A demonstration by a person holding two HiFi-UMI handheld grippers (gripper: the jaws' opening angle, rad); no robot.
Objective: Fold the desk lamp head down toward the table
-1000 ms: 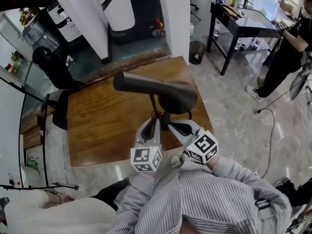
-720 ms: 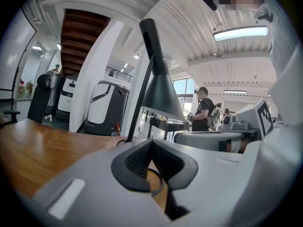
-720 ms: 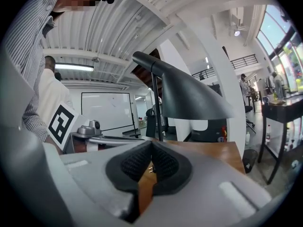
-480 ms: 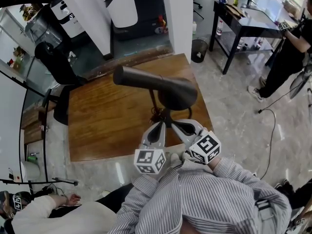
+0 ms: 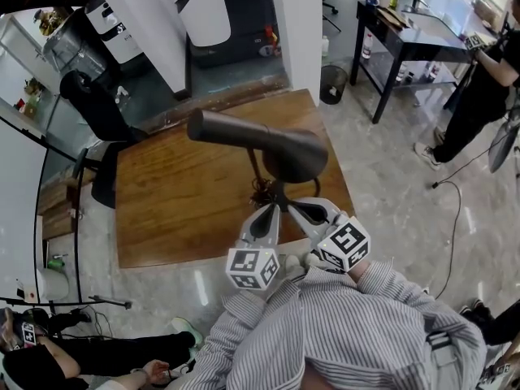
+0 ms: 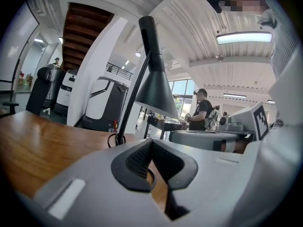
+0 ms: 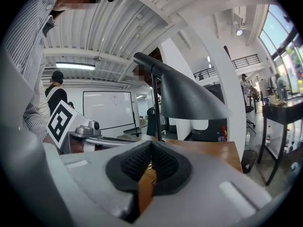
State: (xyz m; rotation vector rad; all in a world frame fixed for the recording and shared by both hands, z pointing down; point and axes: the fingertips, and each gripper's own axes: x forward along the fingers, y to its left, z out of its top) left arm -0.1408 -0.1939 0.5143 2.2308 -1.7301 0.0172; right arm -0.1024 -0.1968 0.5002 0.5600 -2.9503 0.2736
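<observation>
**Left gripper moved in toward the lamp foot, fingers now shut on nothing**

Since the frame a second back, the left gripper (image 5: 266, 211) has shifted a little to the right, nearer the foot of the desk lamp (image 5: 268, 146). Its fingers (image 6: 135, 162) have just been closing. They now sit pressed together, pad to pad, with nothing between them. The right gripper has kept its place.

Layout, left to right:
- Left gripper: low over the near part of the wooden desk (image 5: 179, 210), tips just short of the stem.
- Stem (image 6: 129, 103): thin and leaning, with a cord loop (image 5: 262, 190) at its foot.
- Lamp head (image 7: 189, 98): a dark cone carried high on the stem, well above the desk. In the head view its narrow end is to the left and its wide mouth to the right. It is not down near the desk.
- Right gripper (image 5: 294, 210): just beside the left one and aimed at the stem. Its fingers (image 7: 165, 167) are likewise pressed together and empty.

Risks, as judged from here:
- Neither gripper holds any part of the lamp. A push on the head with shut fingers could skid off the smooth cone.
- With the foot unsteadied, force applied high on the head could tip or drag the whole lamp instead of bending its joint.
- The cord loop lies close to both sets of tips and could snag on them.
</observation>
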